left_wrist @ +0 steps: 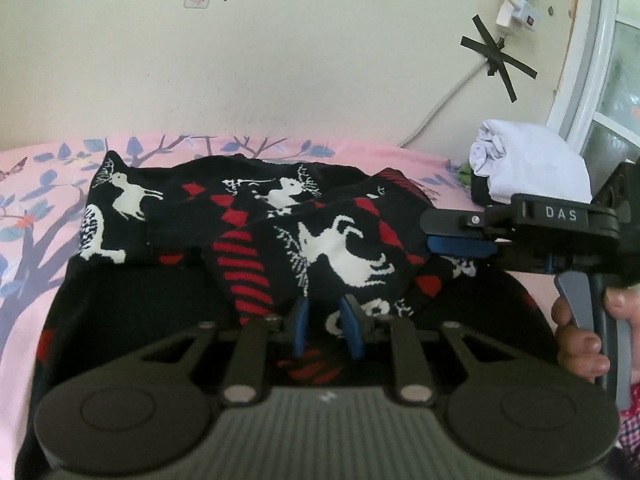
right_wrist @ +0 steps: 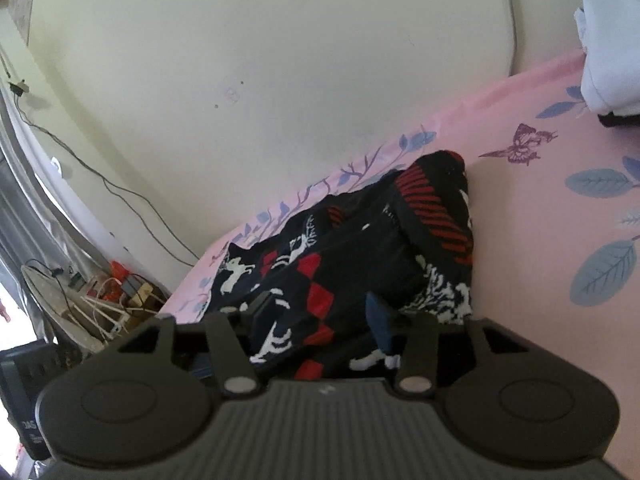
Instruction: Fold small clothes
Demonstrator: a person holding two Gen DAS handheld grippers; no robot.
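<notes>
Find the black knitted sweater [left_wrist: 340,240], with white deer and red diamonds, lying bunched in the middle of the pink leaf-print bed sheet [left_wrist: 24,320], its far edge near the wall. Judging by this heap, still early in the fold: no flat panel yet, several loose layers one over another.

Note the left gripper [left_wrist: 325,316] at the near edge, its blue pads drawn narrow and clenched on a raised fold of the sweater. Note the right gripper [right_wrist: 320,312] at the right side of the garment, held by a hand [left_wrist: 580,344] on its trigger, with knit between the two fingers. Cannot tell whether those pads really press on the cloth or only stand around it.

To do this step well:
- Confirm first a firm pinch on the right side; take one edge only, not the whole thick bundle.
- Keep both grips at matching places, so the edge comes up straight.
- Lift only a little and pull the two sides gently apart, to open the wrinkles before laying down.
- Move slowly; heavy knit probably slides out from a shallow pinch.
- Keep away from the white cloth bundle [left_wrist: 528,160] at the far right.
</notes>
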